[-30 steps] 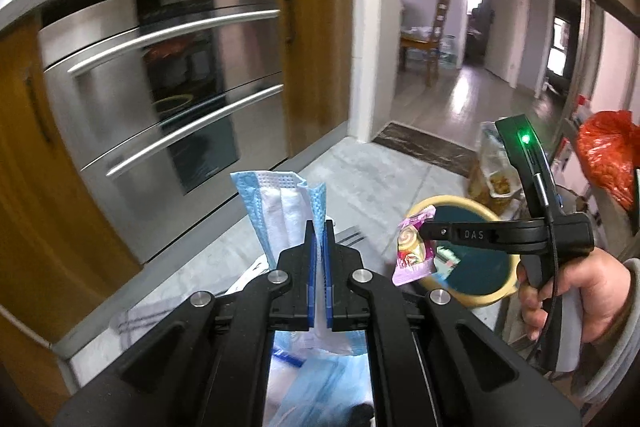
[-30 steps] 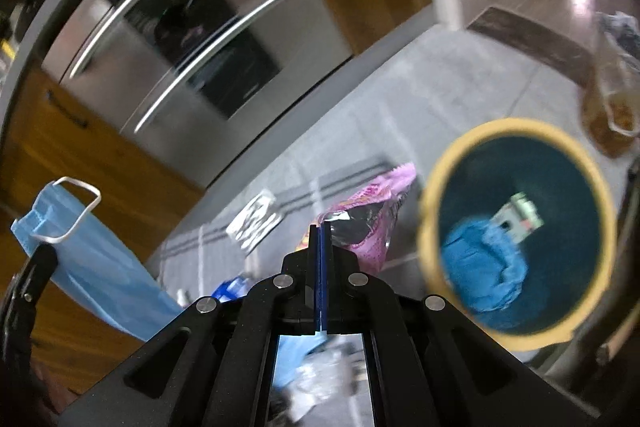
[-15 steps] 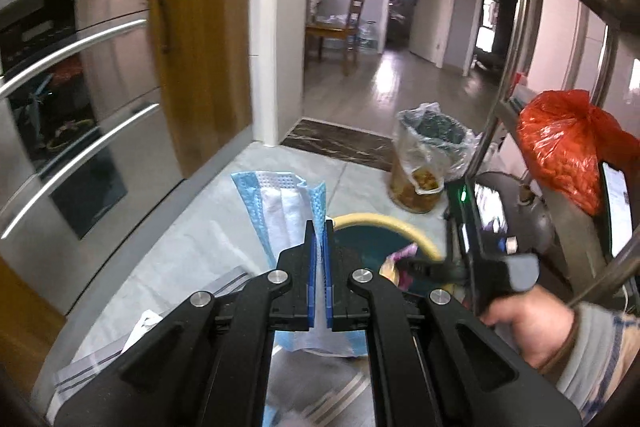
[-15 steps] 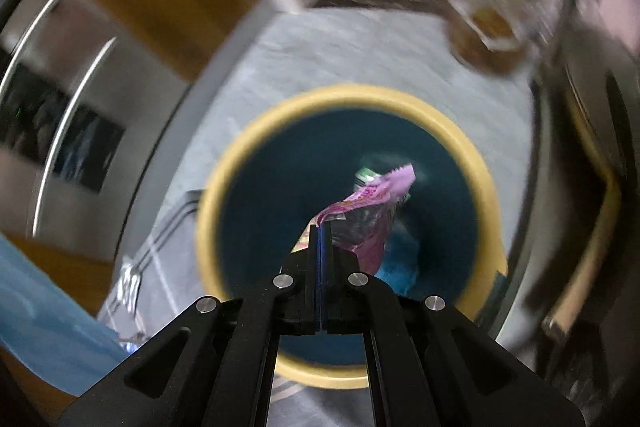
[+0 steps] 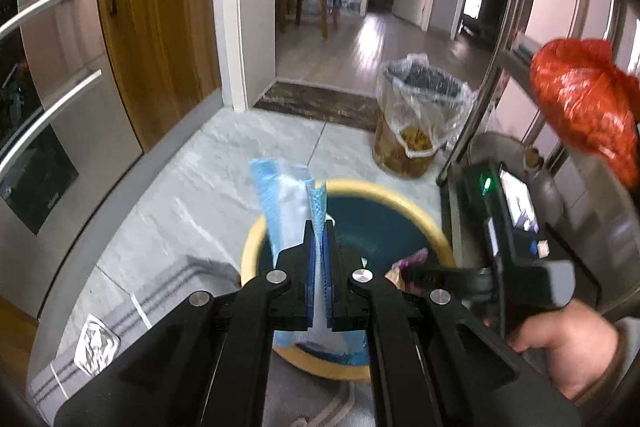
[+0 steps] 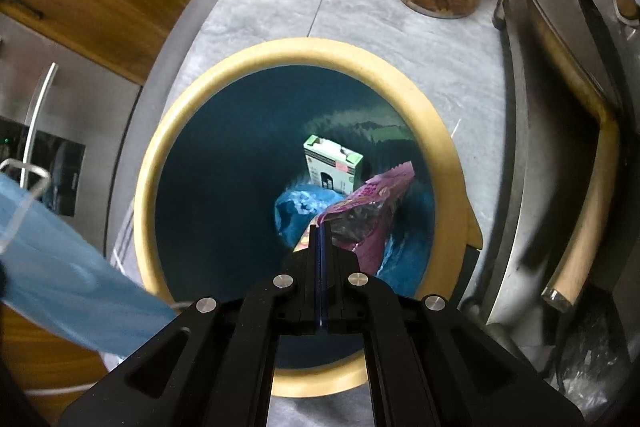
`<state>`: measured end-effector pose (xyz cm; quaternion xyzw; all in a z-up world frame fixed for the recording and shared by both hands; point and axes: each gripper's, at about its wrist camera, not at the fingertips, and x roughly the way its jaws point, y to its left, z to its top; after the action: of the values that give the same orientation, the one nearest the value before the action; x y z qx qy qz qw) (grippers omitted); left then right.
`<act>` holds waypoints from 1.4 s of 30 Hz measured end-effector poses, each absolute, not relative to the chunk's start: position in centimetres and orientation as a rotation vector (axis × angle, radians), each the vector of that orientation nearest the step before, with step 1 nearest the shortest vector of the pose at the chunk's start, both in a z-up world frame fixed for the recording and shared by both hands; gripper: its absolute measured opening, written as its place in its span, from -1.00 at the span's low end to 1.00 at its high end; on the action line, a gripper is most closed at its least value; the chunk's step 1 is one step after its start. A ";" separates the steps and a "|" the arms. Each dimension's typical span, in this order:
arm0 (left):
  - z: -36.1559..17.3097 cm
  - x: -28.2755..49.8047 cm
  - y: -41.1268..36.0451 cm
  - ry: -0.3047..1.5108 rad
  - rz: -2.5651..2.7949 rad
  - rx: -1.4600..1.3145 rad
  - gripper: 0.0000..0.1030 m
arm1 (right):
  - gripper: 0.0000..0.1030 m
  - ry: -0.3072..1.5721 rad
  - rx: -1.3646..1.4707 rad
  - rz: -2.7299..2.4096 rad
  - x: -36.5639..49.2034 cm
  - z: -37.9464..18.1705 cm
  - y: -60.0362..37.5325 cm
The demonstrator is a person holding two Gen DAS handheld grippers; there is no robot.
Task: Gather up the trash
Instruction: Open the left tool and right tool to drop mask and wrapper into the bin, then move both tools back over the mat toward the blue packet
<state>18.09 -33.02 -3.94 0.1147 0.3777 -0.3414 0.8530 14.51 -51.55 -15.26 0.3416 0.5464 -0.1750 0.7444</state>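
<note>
Left gripper clamps an upright mask; right gripper (jaws clenched) pinches a bin-pointing wrapper.

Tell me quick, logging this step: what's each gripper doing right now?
Left gripper: closed on the blue face mask.
Right gripper: closed on the pink wrapper.

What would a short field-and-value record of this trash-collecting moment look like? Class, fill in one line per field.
left gripper: shut on blue face mask, held near the bin's rim
right gripper: shut on pink wrapper, held over the bin opening
bin: round, yellow rim, dark teal inside, standing on the floor
inside bin: small green-and-white box, crumpled blue item
on floor nearby: silver foil wrapper on a grey striped mat
</note>
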 end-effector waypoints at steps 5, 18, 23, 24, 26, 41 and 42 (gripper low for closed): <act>-5.6 18.2 -32.4 0.837 -0.716 0.258 -0.90 | -0.98 1.210 0.749 -0.383 14.7 -15.5 -51.5; -6.9 17.2 -31.1 0.870 -0.698 0.244 -0.38 | -0.97 1.205 0.741 -0.376 15.0 -15.4 -51.0; -6.9 16.8 -30.0 0.866 -0.679 0.245 -0.28 | -0.97 1.200 0.721 -0.376 15.3 -15.3 -50.7; -6.9 16.8 -29.6 0.868 -0.672 0.239 -0.28 | -0.97 1.201 0.720 -0.374 15.3 -15.3 -50.7; -6.9 16.9 -29.0 0.871 -0.661 0.230 -0.27 | -0.97 1.206 0.717 -0.373 15.4 -15.3 -50.6; -5.4 16.9 -19.2 0.835 -0.429 0.110 0.85 | 0.72 1.160 0.656 -0.408 15.7 -14.0 -50.2; -5.4 16.9 -18.2 0.836 -0.398 0.100 0.87 | 0.77 1.156 0.644 -0.412 15.7 -13.8 -50.0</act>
<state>16.91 -18.15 -5.43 0.0481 0.4029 -0.1918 0.8936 15.73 -50.04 -13.84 0.2967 0.5328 -0.1900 0.7694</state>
